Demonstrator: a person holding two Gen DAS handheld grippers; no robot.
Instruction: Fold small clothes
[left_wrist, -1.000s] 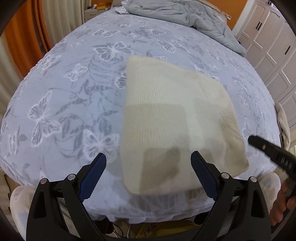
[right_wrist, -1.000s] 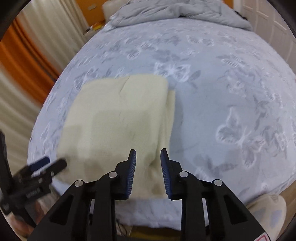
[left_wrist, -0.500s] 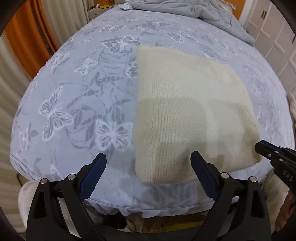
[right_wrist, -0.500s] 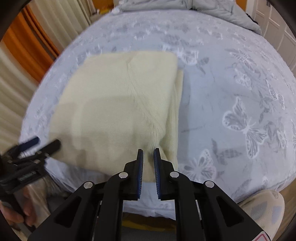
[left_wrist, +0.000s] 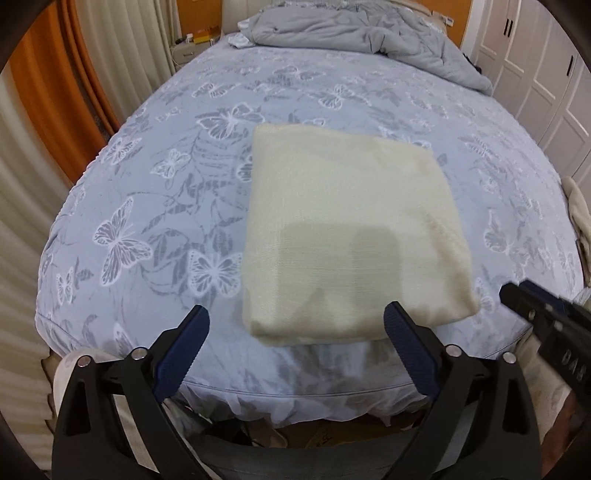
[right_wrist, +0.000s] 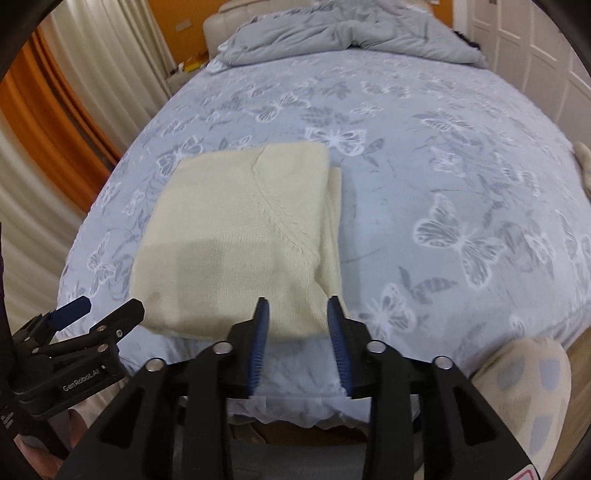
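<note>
Butterfly-print bed (left_wrist: 177, 206) carries folded cream sweater (left_wrist: 351, 236) near its foot edge. Left claw (left_wrist: 295, 332) spread wide, empty. Right claw (right_wrist: 298, 325) parted, empty.

In the left wrist view the right gripper (left_wrist: 517, 295) enters from the right edge, its body cut off and blurred. The grey duvet (left_wrist: 362, 33) runs past the far edge. A cream cloth (left_wrist: 580, 221) at the right edge is too cropped to identify. The sweater's (right_wrist: 236, 243) lower layers lie hidden beneath its top fold.
</note>
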